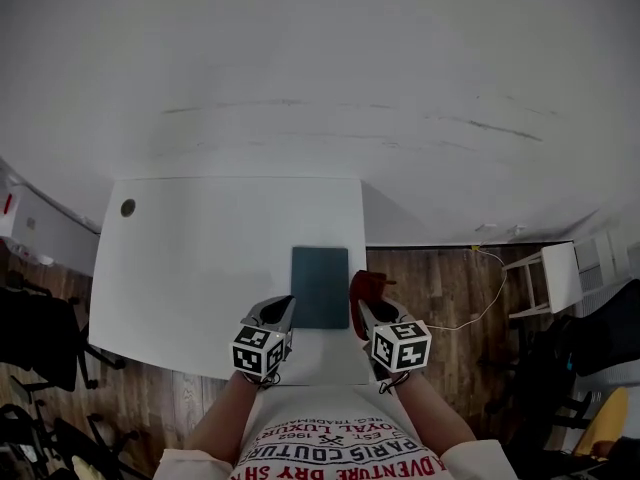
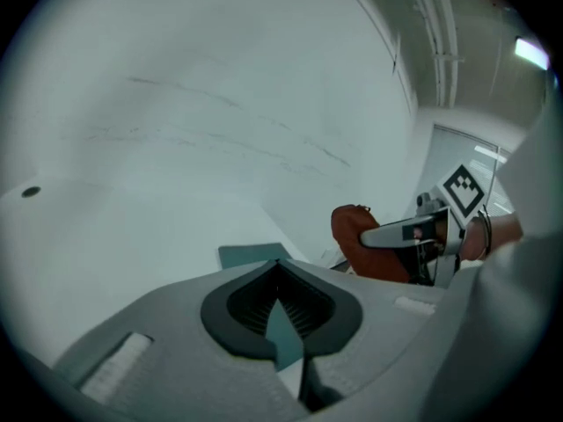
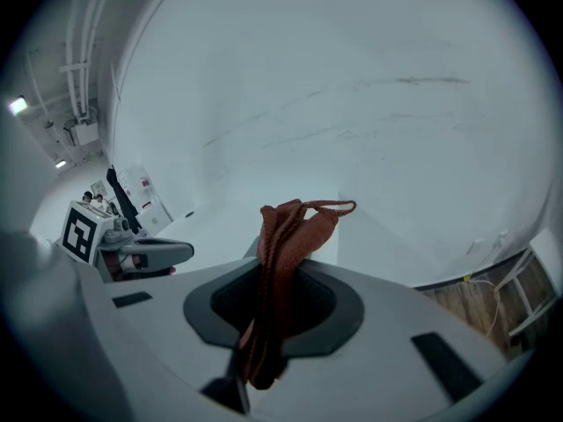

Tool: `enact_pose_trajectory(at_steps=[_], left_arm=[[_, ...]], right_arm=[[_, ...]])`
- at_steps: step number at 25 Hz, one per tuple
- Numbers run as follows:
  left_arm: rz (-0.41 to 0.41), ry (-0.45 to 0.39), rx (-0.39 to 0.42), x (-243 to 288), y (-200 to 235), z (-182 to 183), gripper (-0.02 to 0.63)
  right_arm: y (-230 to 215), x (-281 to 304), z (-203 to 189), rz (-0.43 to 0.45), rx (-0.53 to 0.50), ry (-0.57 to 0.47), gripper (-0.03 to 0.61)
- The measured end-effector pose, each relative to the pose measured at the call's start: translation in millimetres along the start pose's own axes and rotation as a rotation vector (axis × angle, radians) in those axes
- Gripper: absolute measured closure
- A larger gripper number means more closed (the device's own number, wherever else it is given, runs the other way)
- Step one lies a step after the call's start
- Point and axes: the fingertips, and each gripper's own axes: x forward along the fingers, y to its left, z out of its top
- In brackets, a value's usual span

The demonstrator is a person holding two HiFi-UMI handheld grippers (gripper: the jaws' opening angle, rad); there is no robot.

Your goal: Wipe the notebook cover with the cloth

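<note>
The right gripper [image 3: 274,281] is clamped on the rust-red cloth [image 3: 286,236], which bunches up past the jaw tips and hangs below them. The left gripper [image 2: 280,278] holds nothing, and its jaws stand only a narrow slit apart, with teal showing through the gap.

The notebook [image 1: 320,286] lies flat between the two grippers, near the near edge of the white table [image 1: 200,268]. Its long axis runs near to far. The cloth is just right of it, by the table's right edge.

Only the head view shows the notebook whole; the left gripper view catches one corner of it, and also shows the right gripper holding the cloth. The right gripper view shows a cable [image 3: 493,301] on the wooden floor [image 3: 466,310].
</note>
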Motion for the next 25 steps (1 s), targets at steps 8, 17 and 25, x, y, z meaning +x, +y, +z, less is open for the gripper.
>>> enact_pose_trajectory(at_steps=[8,17,25], left_arm=[[-0.004,-0.253,0.144,-44.5,-29.0,119.0,0.604],[0.027,-0.441,0.289,-88.7,-44.4,178.4,0.604],[-0.005,-0.444,0.280,-86.0,-48.2,175.5,0.604]], right_arm=[[30.1,-33.8,82.6,0.032,-0.149,-0.242,0.500],[57.5,-71.7,145.8,0.027,-0.326,-0.461,0.502],[56.8,-69.0,142.9,0.010,-0.320,-0.458,0.503]])
